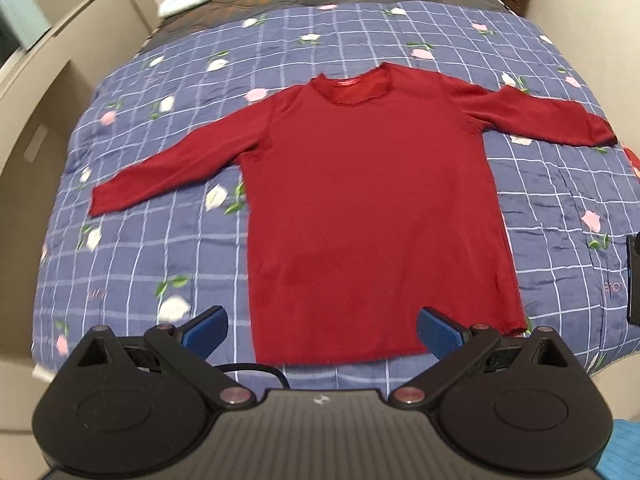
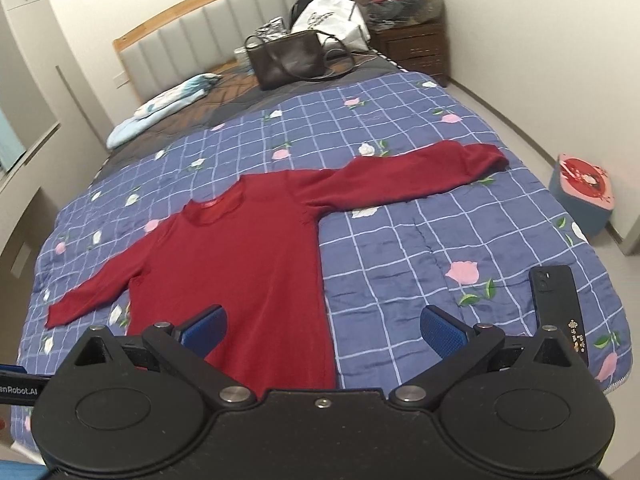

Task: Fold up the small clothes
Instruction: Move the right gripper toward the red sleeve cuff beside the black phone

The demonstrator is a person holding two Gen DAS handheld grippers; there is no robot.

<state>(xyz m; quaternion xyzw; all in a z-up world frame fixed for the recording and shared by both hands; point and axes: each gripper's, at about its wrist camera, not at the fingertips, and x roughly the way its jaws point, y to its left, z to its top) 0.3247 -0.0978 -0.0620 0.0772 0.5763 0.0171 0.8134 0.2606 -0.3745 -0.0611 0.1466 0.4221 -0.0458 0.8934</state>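
A dark red long-sleeved sweater (image 1: 368, 208) lies flat and face up on the bed, both sleeves spread out sideways, neck toward the headboard. In the right wrist view the same sweater (image 2: 240, 264) fills the left half, with one sleeve reaching far right. My left gripper (image 1: 322, 330) hovers above the sweater's hem, open, with nothing between its blue pads. My right gripper (image 2: 324, 330) hangs open over the hem's right corner, holding nothing.
A blue checked floral quilt (image 2: 420, 240) covers the bed. A dark phone (image 2: 558, 304) lies on it at the near right. A brown handbag (image 2: 288, 60), a white bag and folded bedding (image 2: 160, 108) sit near the headboard. A nightstand and a small stool (image 2: 582, 188) stand right of the bed.
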